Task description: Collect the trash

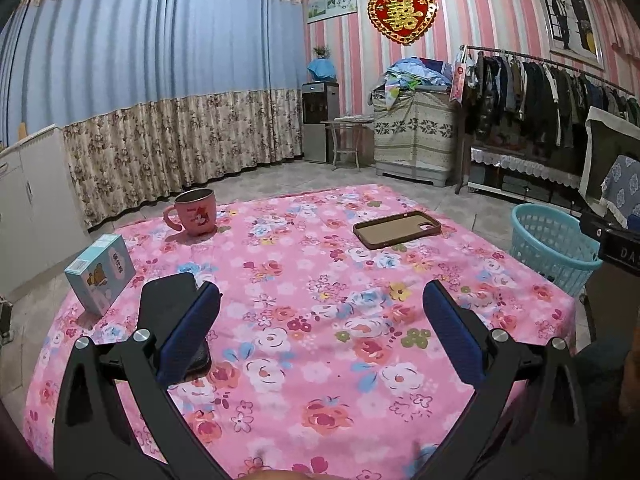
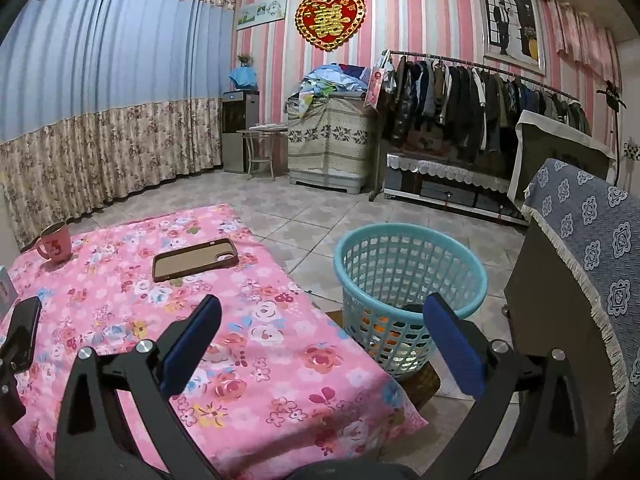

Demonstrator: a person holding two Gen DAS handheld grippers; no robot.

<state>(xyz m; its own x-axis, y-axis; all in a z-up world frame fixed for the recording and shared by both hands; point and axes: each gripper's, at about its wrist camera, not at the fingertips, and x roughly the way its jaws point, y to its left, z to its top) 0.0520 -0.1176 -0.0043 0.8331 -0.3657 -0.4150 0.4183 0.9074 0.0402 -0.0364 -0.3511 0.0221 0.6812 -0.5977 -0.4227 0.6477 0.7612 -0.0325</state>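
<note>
A turquoise mesh basket [image 2: 410, 292] stands just off the table's right edge, also at the right of the left wrist view [image 1: 552, 248]. Through its mesh I see orange and white pieces [image 2: 394, 340] at the bottom. My right gripper [image 2: 323, 303] is open and holds nothing, hovering over the table's right edge with its right finger in front of the basket. My left gripper [image 1: 322, 292] is open and holds nothing, low over the pink floral tablecloth [image 1: 304, 360]. Its left finger overlaps a black phone [image 1: 172, 316] lying on the cloth.
On the cloth lie a brown phone case [image 1: 397, 229], a pink mug [image 1: 196, 216] and a light blue box [image 1: 100, 276]. A cabinet draped in blue-grey cloth [image 2: 580, 248] stands right of the basket. Tiled floor [image 2: 320, 208], clothes rack [image 2: 480, 92] beyond.
</note>
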